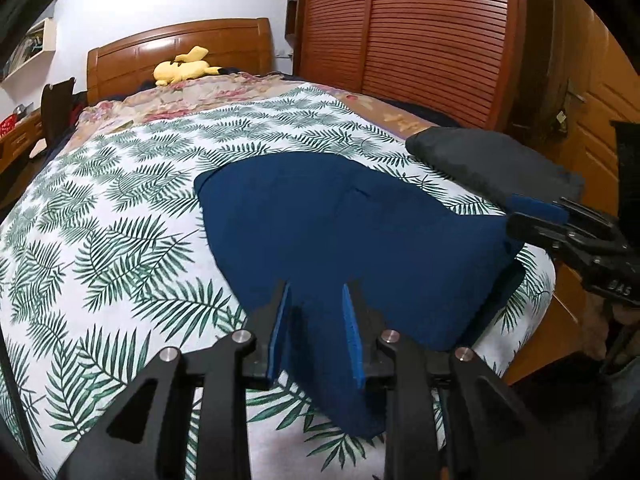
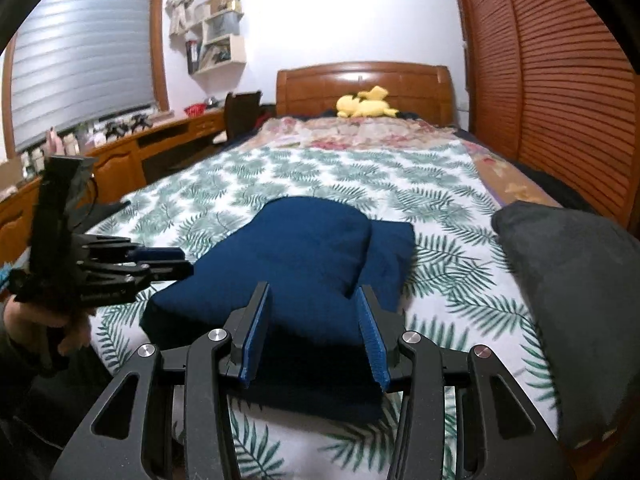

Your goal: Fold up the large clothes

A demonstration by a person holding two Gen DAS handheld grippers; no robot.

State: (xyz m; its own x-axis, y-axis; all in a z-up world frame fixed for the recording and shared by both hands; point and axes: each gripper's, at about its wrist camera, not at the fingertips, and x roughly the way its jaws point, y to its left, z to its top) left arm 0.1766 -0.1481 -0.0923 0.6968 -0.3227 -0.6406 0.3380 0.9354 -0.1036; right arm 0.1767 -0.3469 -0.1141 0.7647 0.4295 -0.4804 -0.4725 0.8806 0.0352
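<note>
I have the navy garment [image 1: 320,232] lying partly folded on the bed's leaf-print sheet [image 1: 120,208], close to the foot edge where I'm working. From my right wrist camera its long axis runs from the foot of the bed up toward the headboard [image 2: 360,84]: the broad end sits nearest me, and the far end rounds off in a soft folded hump, with a lower layer sticking out flat on the right side of it. From my left wrist camera a narrow strip of the same cloth trails down toward me, past the jaws and onto the sheet below them.

My left gripper [image 1: 316,320] has its jaws standing a little apart, with that narrow strip between the blue pads; I cannot tell whether the pads actually press on it. My right gripper [image 2: 316,332] has its jaws wider apart, standing over the near edge of the garment with cloth under them; I see no pinch there.

In the left view my right gripper comes in from the right edge, just above the garment's right corner. A folded dark grey garment [image 2: 568,280] lies apart on the sheet's right side. A yellow plush toy [image 2: 366,106] rests by the headboard.
</note>
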